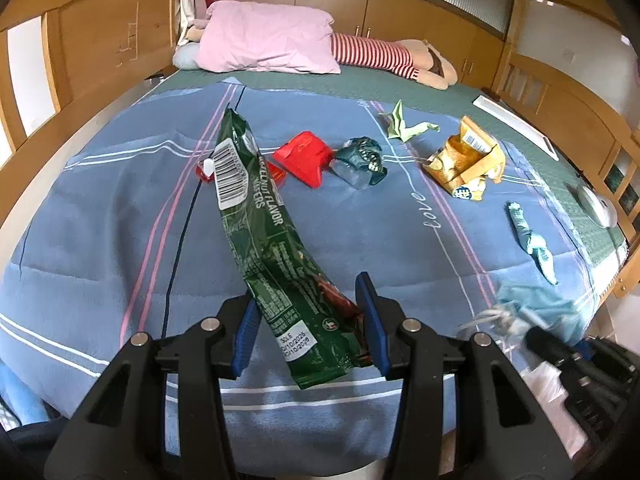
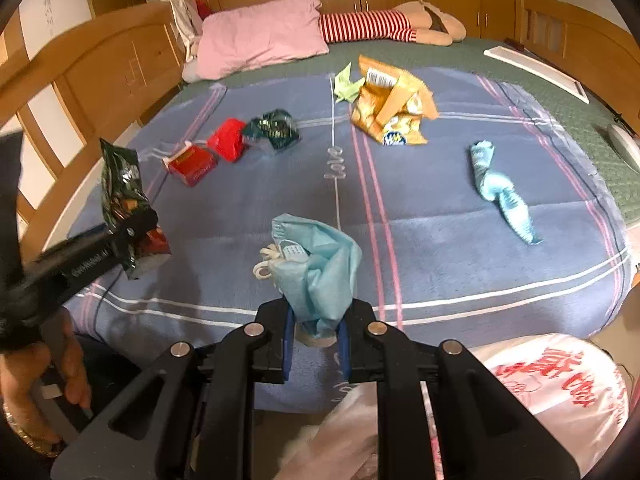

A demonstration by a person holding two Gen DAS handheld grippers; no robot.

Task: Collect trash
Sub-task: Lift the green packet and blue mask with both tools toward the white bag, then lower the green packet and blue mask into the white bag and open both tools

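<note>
Blue pads on the left tongs are clamped on a green wafer wrapper, which hangs up off the bed. The right tongs are squeezed tight on a crumpled light blue face mask with white ear loops. Just under the right tongs sits a white plastic bag with red writing I cannot read. I think that is where the trash goes.

So two pieces are picked up, but they are not in the bag yet. More trash is left on the blue blanket. Close by is a twisted light blue wrapper. Farther off are a small red box, a red wrapper and a dark green crinkled wrapper, all side by side. Past them lie a torn orange snack bag and a pale green folded paper. At the far end are a pink pillow and a stuffed doll in red and white stripes. I would say the job is less than half done.

The green wrapper says "HAZELNUT FLAVOR WAFERS" and has a barcode and a white date sticker. The blanket has the word "love" sewn on it.
</note>
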